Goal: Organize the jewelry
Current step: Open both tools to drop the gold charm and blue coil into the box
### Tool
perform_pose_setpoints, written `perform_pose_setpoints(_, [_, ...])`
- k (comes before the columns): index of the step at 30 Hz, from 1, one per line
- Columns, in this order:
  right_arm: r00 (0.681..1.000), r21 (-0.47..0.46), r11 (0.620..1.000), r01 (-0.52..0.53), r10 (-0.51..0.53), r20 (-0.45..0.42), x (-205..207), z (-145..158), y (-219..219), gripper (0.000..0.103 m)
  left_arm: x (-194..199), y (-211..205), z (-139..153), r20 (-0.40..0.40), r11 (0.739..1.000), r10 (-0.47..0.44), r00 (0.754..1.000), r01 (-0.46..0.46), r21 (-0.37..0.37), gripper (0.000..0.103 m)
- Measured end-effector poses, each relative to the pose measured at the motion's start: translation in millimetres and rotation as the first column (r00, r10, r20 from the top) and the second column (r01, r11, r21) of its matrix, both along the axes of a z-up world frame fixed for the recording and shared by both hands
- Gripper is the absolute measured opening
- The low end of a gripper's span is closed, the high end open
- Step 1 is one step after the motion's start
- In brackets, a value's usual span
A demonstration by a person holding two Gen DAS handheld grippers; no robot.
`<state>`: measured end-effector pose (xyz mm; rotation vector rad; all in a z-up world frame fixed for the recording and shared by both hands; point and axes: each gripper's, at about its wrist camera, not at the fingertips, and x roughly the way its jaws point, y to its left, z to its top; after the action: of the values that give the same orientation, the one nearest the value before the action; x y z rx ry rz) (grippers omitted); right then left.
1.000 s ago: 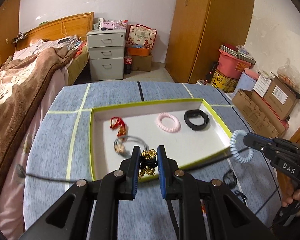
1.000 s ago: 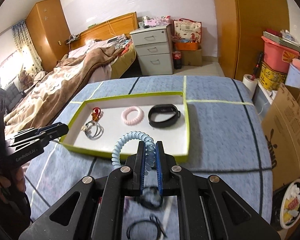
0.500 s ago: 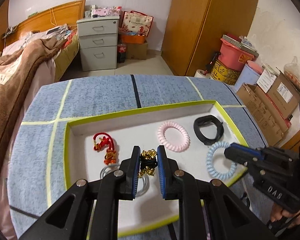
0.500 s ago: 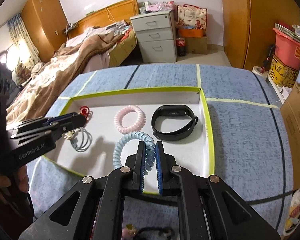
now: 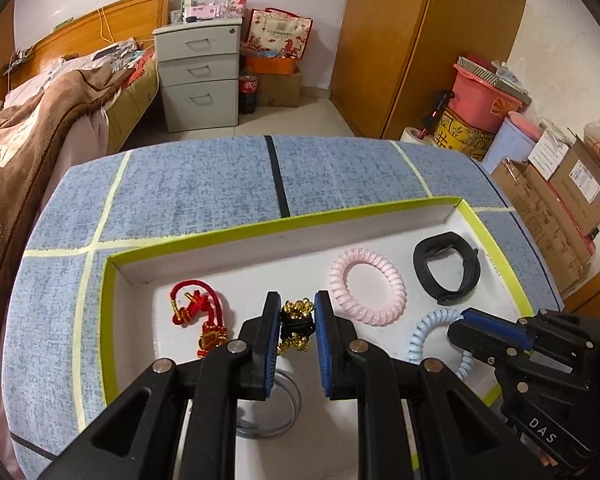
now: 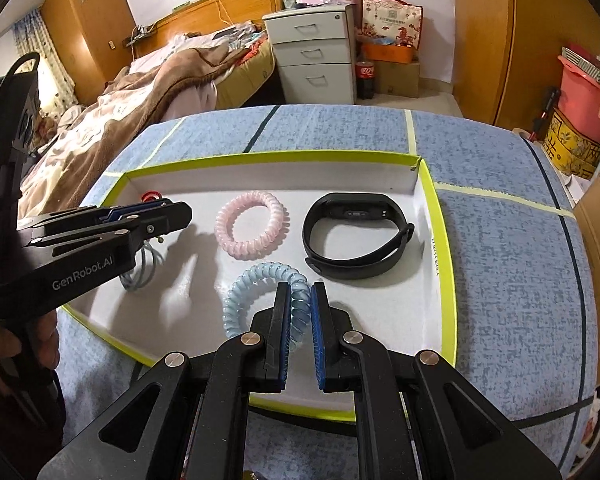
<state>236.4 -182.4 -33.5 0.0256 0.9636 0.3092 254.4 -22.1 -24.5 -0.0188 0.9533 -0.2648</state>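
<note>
Left gripper (image 5: 297, 318) is nearly closed, its blue pads clamped on a black band with small gold bell charms (image 5: 296, 322), held over the near-left part of the white shallow tray with lime-green rim (image 5: 260, 228). Whether the bells touch the tray floor cannot be told.

Right gripper (image 6: 300, 308) is closed tight, pinching one side of a light-blue coiled spiral hair tie (image 6: 256, 294); most of the loop sticks out left of the fingers, low over the tray's near-middle, contact with the floor unclear.

In the tray already:
- pink coiled spiral hair tie (image 6: 252, 224), middle, lying flat, just beyond the blue one
- black silicone fitness band (image 6: 354, 236), right side, near the right wall
- red braided cord bracelet with gold charm (image 5: 198, 314), left side, just left of the left gripper's fingers
- thin silver wire bangle (image 5: 278, 408), near-left, partly hidden under the left gripper

Tray sits on a blue fabric-covered table with yellow and black tape lines (image 5: 204, 184). A hand (image 6: 40, 340) shows at the left gripper's handle in the right wrist view.
</note>
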Motion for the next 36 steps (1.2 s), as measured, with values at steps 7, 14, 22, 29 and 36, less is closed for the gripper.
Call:
perform_pose_setpoints(7, [1.000, -0.030, 1.000, 0.005, -0.005, -0.003, 0, -4, 1, 0.010, 5, -1, -5, -0.017, 1.000, 0.016, 1.000, -0.016, 0.002, 0.018])
perform_pose_setpoints(14, [1.000, -0.044, 0.999, 0.012, -0.012, -0.003, 1, -4, -1, 0.010, 8, -1, -7, -0.027, 1.000, 0.025, 0.999, -0.025, -0.006, 0.019])
perform_pose_setpoints(22, [1.000, -0.043, 0.999, 0.019, -0.020, -0.007, 0, -2, 0, 0.013, 7, 2, -7, -0.030, 0.999, 0.041, 0.999, -0.041, 0.000, 0.032])
perform_pose_setpoints(29, [0.999, -0.021, 0.999, 0.030, -0.030, 0.013, -6, 5, -4, 0.036, 0, 3, 2, -0.013, 0.999, 0.033, 0.999, -0.033, -0.013, 0.040])
perform_pose_setpoints(36, [0.998, -0.004, 0.999, 0.045, -0.045, 0.035, -15, 14, -5, 0.036, -12, 5, 11, 0.007, 0.999, 0.043, 0.999, -0.043, 0.006, 0.049])
